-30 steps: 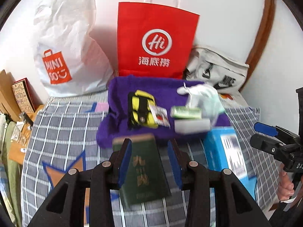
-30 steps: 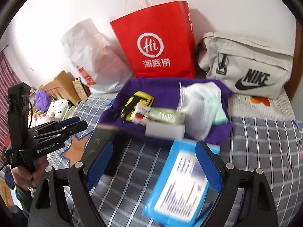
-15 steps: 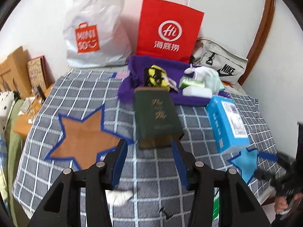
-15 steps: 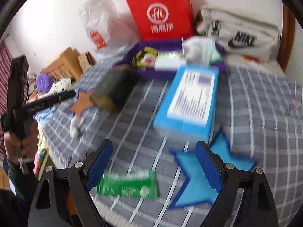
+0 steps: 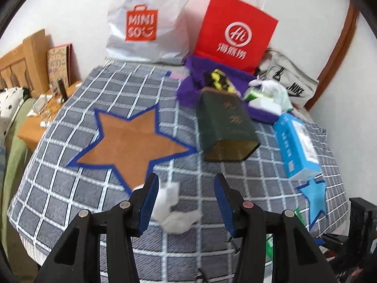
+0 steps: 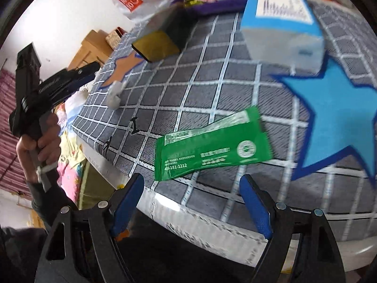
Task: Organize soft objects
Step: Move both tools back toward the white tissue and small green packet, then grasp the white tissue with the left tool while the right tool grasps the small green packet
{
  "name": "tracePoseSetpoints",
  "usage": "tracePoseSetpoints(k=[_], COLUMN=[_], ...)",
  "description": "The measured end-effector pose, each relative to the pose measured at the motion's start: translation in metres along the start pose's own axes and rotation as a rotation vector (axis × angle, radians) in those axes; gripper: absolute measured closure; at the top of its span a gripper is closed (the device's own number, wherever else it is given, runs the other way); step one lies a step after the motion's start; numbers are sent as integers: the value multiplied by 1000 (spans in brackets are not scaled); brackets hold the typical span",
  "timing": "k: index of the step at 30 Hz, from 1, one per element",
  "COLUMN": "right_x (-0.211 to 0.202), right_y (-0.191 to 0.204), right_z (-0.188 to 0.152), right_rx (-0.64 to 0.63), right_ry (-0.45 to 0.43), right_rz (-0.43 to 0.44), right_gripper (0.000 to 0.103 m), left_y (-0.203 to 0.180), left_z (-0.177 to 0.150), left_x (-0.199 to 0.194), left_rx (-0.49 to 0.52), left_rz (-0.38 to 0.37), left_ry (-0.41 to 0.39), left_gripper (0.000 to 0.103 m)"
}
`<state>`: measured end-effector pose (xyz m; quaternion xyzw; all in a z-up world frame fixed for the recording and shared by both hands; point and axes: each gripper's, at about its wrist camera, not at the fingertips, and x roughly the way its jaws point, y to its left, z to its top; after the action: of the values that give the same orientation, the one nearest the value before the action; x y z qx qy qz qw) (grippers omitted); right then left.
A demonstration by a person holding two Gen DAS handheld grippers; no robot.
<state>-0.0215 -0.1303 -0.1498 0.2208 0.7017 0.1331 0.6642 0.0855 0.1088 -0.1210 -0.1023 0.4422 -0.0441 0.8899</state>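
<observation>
Your left gripper (image 5: 186, 202) hangs spread around the white tissue wad (image 5: 175, 210); centre it, then squeeze gently. Your right gripper (image 6: 192, 202), spread too, faces the green packet (image 6: 212, 146).

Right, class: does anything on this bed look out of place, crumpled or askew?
Yes. A crumpled white tissue wad lies loose on the checked blanket between the open left claw fingers. The dark green box lies tipped on its side, end open.

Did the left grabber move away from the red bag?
Yes. The left gripper pulled back toward the bed's near edge: the red bag and dark green box look farther off, and white crumpled tissue now lies between its open fingers.
</observation>
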Motion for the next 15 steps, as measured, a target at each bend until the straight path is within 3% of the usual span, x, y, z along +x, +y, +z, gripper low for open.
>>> tracePoseSetpoints(k=[7,15], right_x=[8,22], right_y=[9,19], right_z=[17,50], right_rx=[27,52], right_ry=[-59,-87], right_rz=[-36,-102], right_gripper=[19,19], left_y=[16,26], left_z=[-21,-23], left_x=[27,31], left_rx=[-32,-55], left_rz=[7,-17], left_ry=[75,83], left_gripper=[51,51])
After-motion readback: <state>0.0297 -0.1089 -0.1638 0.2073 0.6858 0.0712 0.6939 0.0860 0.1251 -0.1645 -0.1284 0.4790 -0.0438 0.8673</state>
